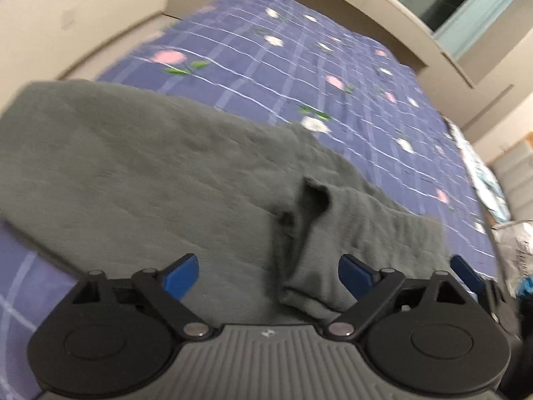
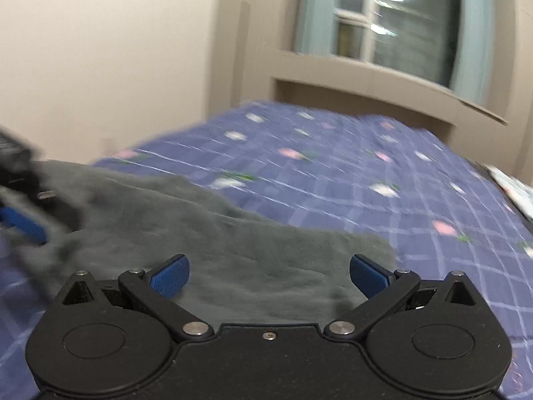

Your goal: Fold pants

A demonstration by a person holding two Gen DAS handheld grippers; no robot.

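Clearly the soft, limp grey knit pants [image 1: 150, 173] want pinching at the bunched edge; the left gripper [image 1: 268, 275] and right gripper [image 2: 269, 275] both gape empty.

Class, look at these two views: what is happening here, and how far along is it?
A person holds a two-finger gripper in each hand over grey pants lying on a bed with a blue flowered sheet. The left gripper and the right gripper are both open, low over the cloth, gripping nothing. The pants lie rumpled, with a bunched fold near the left gripper. No neat fold shows yet.
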